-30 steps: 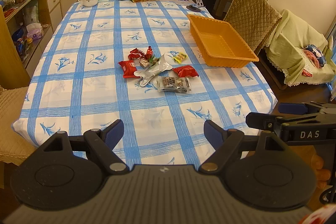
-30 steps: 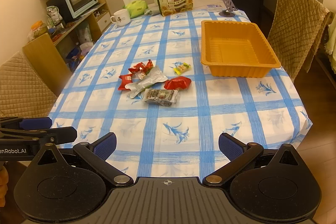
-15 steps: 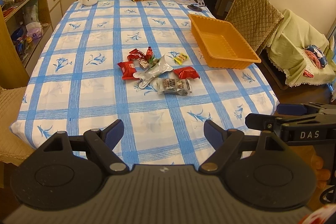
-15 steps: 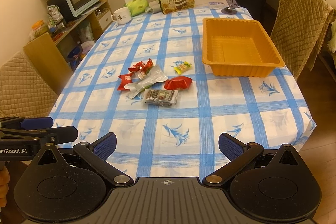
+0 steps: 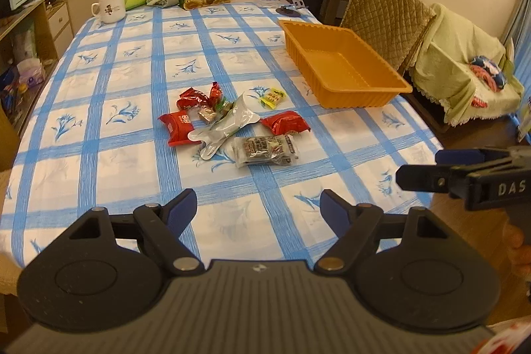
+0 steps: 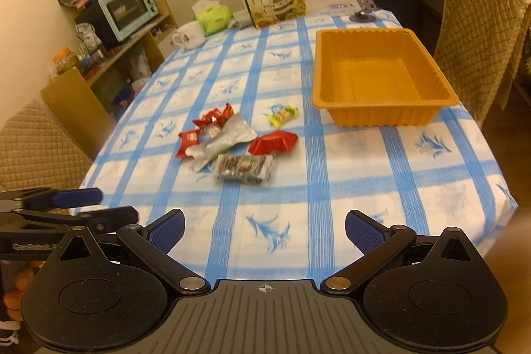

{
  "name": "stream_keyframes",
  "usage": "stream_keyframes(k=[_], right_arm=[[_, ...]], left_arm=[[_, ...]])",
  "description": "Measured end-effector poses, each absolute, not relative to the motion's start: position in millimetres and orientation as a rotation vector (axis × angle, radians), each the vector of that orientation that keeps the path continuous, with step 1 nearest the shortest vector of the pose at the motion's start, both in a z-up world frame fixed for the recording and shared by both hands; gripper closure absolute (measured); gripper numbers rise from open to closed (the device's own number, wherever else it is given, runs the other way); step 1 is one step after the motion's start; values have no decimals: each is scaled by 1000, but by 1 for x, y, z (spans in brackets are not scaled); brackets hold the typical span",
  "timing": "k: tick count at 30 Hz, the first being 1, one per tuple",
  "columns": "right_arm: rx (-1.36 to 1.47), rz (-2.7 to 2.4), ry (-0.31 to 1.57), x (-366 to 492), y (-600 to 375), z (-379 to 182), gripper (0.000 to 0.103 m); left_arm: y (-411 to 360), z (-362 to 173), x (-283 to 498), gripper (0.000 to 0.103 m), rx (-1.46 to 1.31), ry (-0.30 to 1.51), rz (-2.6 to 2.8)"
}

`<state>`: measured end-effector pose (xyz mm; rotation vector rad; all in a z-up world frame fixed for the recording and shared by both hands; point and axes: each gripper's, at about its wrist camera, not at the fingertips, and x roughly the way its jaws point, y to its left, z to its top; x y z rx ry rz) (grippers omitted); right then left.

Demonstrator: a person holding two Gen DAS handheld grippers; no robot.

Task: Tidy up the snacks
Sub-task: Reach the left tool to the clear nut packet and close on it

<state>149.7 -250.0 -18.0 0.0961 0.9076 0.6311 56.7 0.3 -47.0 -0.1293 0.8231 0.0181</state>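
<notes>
Both of my grippers hang open over the near edge of the table (image 5: 99,161), with nothing between the fingers; the left gripper (image 5: 259,208) has just been narrowing its jaws a little, though they stand wide, and the right gripper (image 6: 264,229) is spread wide too. Ahead of both lies the snack pile (image 5: 229,125), well apart from my fingertips: at about twelve o'clock from the left and eleven o'clock from the right. Nearest in the pile is the dark packet (image 5: 265,150), its long axis lying crosswise to my reach, so I judge open jaws would need to straddle its short width. I judge the left hand sits squarer to it. Beyond the pile, the orange tray (image 6: 385,118) waits empty at one o'clock, closer to my right side.
</notes>
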Motion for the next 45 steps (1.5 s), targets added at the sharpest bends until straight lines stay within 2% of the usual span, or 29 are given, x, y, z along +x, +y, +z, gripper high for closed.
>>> stream_keyframes(k=[2,5,11,22,31,45], right_arm=[[98,644,893,157,-251,-24,3],[95,663,894,169,-250,-32,16],[86,685,906,197,-248,-50,28],[65,710,939,240,-241,-73,33],[66,696,976,266,-247,-84,34],[77,689,1026,284,-260,-95,34]], left_arm=[[1,-55,67,29,-114,823,13],[3,-64,84,32,-100,836,7],[2,-80,118,36,-52,847,-15],[-2,-105,178,44,22,878,-94],[-3,-126,214,44,44,928,-159],[-16,-139,205,44,16,1015,-222]])
